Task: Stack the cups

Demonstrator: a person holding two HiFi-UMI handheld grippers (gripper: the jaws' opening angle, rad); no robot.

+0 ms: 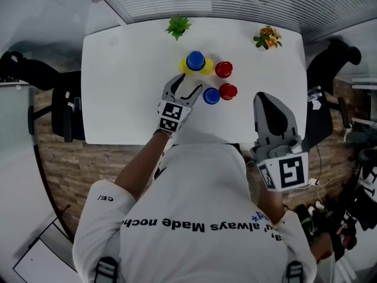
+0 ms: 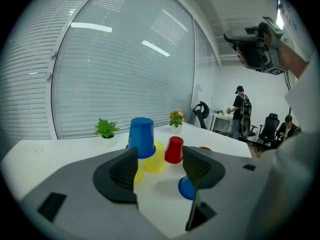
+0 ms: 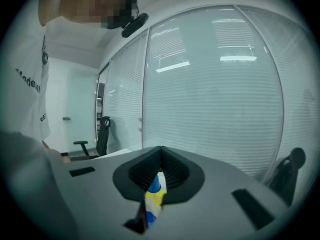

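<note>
Cups of upturned plastic cluster midway along the white bench (image 1: 118, 87): a blue cup (image 1: 195, 61) caps a yellow cup (image 1: 206, 68), with red cups (image 1: 223, 69) and a second, loose blue cup (image 1: 211, 95) beside them. My left gripper (image 1: 185, 87) gapes empty just short of them. My right gripper (image 1: 265, 99) is clenched on nothing, well back. I'd straddle the loose blue cup squarely and squeeze gently, so its wall doesn't buckle.

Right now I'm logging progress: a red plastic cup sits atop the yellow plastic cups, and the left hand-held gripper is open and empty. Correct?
No: the left gripper view shows a blue plastic cup atop the yellow plastic cups. The left hand-held gripper is open and empty.
</note>
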